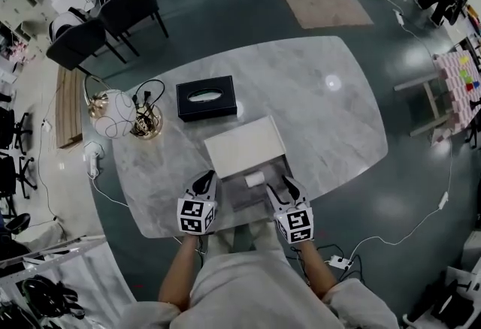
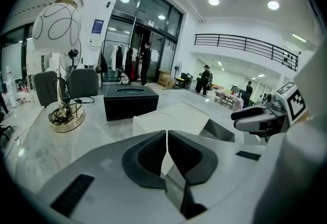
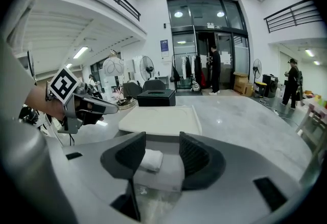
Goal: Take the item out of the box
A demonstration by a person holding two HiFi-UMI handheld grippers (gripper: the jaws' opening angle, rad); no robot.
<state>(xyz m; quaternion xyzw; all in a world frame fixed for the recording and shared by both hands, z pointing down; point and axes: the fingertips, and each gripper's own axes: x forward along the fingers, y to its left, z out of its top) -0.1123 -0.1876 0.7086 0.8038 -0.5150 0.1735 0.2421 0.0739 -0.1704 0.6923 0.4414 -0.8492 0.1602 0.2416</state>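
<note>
One open box (image 1: 234,194), one white roll (image 3: 151,159) inside. My L gripper (image 2: 167,140) fully closed, empty. R gripper (image 3: 162,152) jaws apart near roll, gripping nothing.

My marble counter (image 1: 331,125) carries a black tissue box (image 1: 206,98), a globe lamp (image 1: 116,113), a white lid (image 1: 246,146) and the open box (image 1: 244,198).

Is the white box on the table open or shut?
Open: the lid rests beyond the box, and a small white roll shows inside.

Lid (image 1: 246,145) white; item (image 1: 255,179) seemingly white; tissue box (image 1: 206,98) black; table (image 1: 331,117) grey-veined marble.
</note>
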